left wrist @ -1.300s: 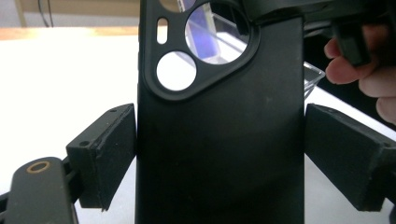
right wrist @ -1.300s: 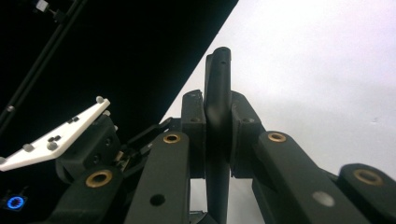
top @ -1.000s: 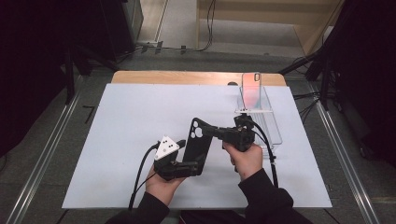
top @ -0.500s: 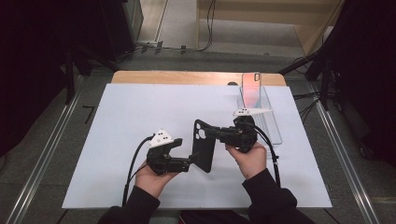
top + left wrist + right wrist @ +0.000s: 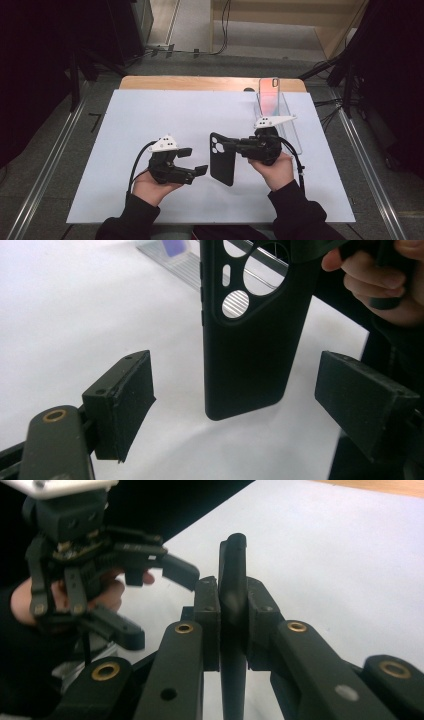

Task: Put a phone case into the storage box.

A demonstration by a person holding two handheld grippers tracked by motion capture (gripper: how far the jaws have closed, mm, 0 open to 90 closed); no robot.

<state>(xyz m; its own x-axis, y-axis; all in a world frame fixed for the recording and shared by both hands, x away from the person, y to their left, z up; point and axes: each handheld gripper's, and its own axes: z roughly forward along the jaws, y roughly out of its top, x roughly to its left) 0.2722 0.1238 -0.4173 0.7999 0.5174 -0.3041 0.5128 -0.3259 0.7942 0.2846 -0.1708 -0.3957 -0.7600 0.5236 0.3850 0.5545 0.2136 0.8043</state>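
On the white mat (image 5: pixel 150 125) that covers the table, one black case (image 5: pixel 222 160) stands upright near the middle, clamped by its edge in the right gripper (image 5: pixel 235 146). Left of the case, the left gripper (image 5: pixel 192 160) hangs with jaws spread, gripping nothing, close to the case but apart. Behind the case, at the mat's far right edge, one clear stand (image 5: pixel 282 117) holds one pink phone (image 5: pixel 269 95). Bare mat lies left of the case. Grey floor and dark walls surround the table.
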